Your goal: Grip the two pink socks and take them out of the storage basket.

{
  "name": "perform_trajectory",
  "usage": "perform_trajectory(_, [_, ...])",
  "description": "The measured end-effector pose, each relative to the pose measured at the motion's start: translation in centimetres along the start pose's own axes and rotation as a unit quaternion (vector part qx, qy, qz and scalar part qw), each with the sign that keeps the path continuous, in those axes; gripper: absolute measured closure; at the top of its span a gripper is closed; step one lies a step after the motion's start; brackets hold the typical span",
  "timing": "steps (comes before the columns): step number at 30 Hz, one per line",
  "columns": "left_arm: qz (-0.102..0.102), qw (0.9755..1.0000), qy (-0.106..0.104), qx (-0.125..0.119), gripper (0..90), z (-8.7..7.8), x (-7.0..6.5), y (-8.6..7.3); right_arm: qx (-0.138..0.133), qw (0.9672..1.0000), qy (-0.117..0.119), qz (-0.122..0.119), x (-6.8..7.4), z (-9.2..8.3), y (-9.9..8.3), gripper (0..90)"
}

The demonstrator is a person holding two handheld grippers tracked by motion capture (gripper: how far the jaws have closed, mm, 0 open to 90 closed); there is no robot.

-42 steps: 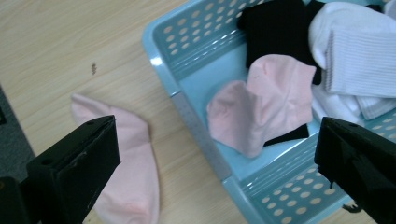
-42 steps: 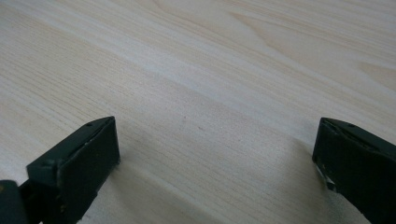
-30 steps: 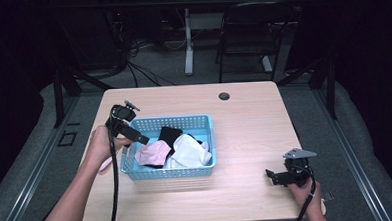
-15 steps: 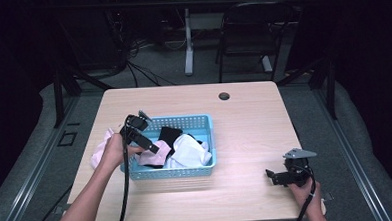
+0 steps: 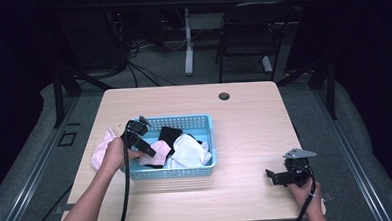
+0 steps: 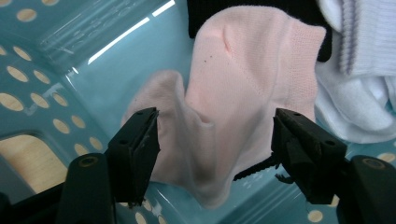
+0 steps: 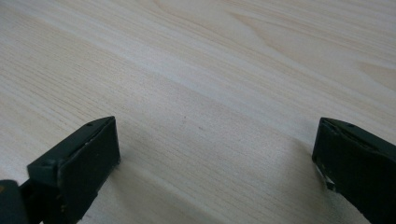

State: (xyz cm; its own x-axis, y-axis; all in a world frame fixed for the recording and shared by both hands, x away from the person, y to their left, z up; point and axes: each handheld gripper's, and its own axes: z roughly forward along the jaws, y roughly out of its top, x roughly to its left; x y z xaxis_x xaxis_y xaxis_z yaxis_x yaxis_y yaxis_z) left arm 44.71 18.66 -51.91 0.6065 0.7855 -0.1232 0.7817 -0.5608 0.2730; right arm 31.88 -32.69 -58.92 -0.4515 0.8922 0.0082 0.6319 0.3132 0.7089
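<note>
A blue perforated basket (image 5: 186, 170) sits on the wooden table (image 5: 244, 118), left of centre. It holds a pink sock (image 5: 158, 151), a black sock (image 5: 170, 134) and white socks (image 5: 188, 151). My left gripper (image 5: 148, 147) reaches down into the basket's left end. In the left gripper view the pink sock (image 6: 233, 70) lies creased between the jaws of my left gripper (image 6: 215, 149). The jaws have just been closing, their pads stand at the sock's edges and do not clamp it. My right gripper (image 5: 274, 176) rests open near the front right, with bare wood between the jaws in the right gripper view (image 7: 215, 158).
Another pink cloth (image 5: 101, 147) lies on the table just left of the basket, partly behind the left hand. A round cable hole (image 5: 224, 96) sits near the table's far edge. A chair (image 5: 246, 43) and desk legs stand beyond the table.
The left hand has come down and to the right, from above the basket's left corner into the basket. Its jaws have narrowed around the pink sock. The right gripper has stayed still.
</note>
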Motion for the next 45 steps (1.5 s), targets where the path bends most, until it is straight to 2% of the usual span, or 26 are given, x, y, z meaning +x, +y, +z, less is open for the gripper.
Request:
perform_trajectory(2, [0.004,1.0,-0.002,0.001,43.4,0.1,-0.1,0.1,-0.001,1.0,-0.002,0.001,0.0,0.0,0.0,0.2])
perform_trajectory(3, [0.007,1.0,0.001,0.005,43.4,0.2,-0.2,0.1,-0.001,1.0,-0.002,0.001,0.0,0.0,0.0,0.2])
perform_trajectory(4, [0.012,0.9999,0.004,0.007,51.7,0.3,-0.4,0.2,-0.001,1.0,-0.002,0.001,0.0,0.0,0.0,0.2])
perform_trajectory(5, [0.012,0.9999,0.004,0.007,55.2,0.3,-0.4,0.2,-0.001,1.0,-0.002,0.001,0.0,0.0,0.0,0.2])
perform_trajectory(6, [0.018,0.9998,0.008,0.01,55.2,0.3,-0.5,0.3,-0.001,1.0,-0.002,0.001,0.0,0.0,0.0,0.2])
perform_trajectory(9, [0.02,0.9997,0.007,0.012,65.0,0.4,-0.8,0.3,0.0,1.0,0.0,0.0,0.0,0.0,0.0,0.2])
perform_trajectory(11, [0.029,0.9994,0.01,0.018,72.4,0.5,-1.0,0.3,0.0,1.0,0.0,0.0,0.0,0.0,0.0,0.2])
perform_trajectory(14, [0.029,0.9993,0.012,0.017,77.5,0.5,-1.0,0.2,0.0,1.0,0.0,0.0,0.0,0.0,0.0,0.3])
perform_trajectory(19, [0.033,0.9993,0.01,0.015,79.8,0.1,-1.1,0.1,0.0,1.0,0.0,0.0,0.0,0.0,0.0,0.2])
perform_trajectory(22, [0.033,0.9994,0.005,0.005,79.9,-0.8,-1.2,0.3,-0.001,1.0,-0.001,0.001,0.0,0.0,0.0,0.3])
perform_trajectory(27, [0.038,0.9993,0.002,0.002,79.9,-1.9,-1.4,0.7,0.0,1.0,0.0,0.0,0.0,0.0,0.0,0.2])
perform_trajectory(32, [0.047,0.9988,0.009,-0.002,79.9,-3.5,-1.6,1.2,-0.002,1.0,0.0,-0.001,0.0,0.0,0.0,0.3])
perform_trajectory(45, [0.056,0.9983,0.016,-0.008,79.8,-6.3,-1.8,1.7,0.0,1.0,0.0,0.0,0.0,0.0,0.0,0.3])
